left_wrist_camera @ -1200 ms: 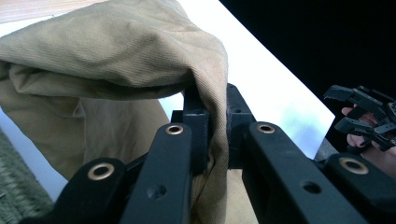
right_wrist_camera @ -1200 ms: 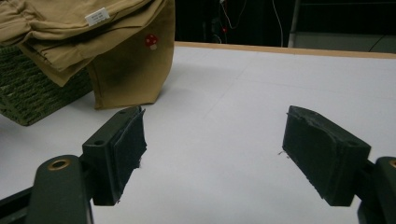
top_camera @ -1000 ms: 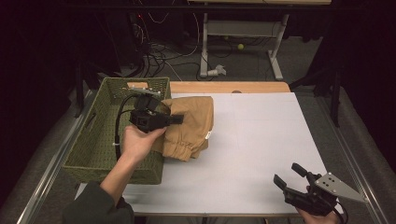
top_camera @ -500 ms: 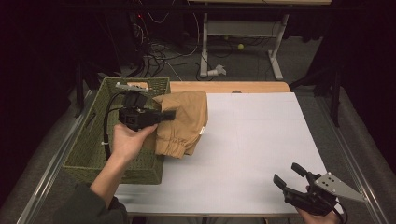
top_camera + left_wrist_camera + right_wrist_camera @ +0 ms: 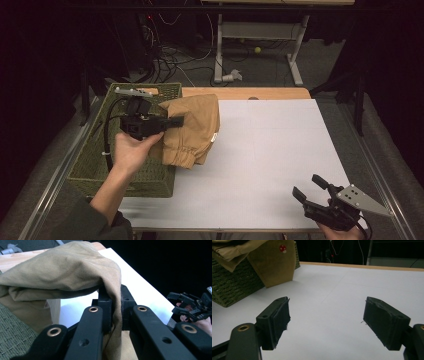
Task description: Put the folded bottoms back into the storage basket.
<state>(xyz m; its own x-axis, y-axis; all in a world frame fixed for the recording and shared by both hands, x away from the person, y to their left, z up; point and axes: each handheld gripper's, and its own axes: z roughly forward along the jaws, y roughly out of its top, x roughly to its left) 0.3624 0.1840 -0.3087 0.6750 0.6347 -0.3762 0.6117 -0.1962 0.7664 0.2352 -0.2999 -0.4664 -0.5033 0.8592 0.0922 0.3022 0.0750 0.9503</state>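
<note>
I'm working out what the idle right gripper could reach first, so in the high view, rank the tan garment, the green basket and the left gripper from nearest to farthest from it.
1. tan garment, draped over the basket's right rim onto the white table.
2. left gripper, farther left, fingers shut on the garment.
3. green basket, at the table's left edge.

Measured from the right gripper, bottom right.

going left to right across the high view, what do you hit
basket → left gripper → tan garment → bare white table → right gripper
</note>
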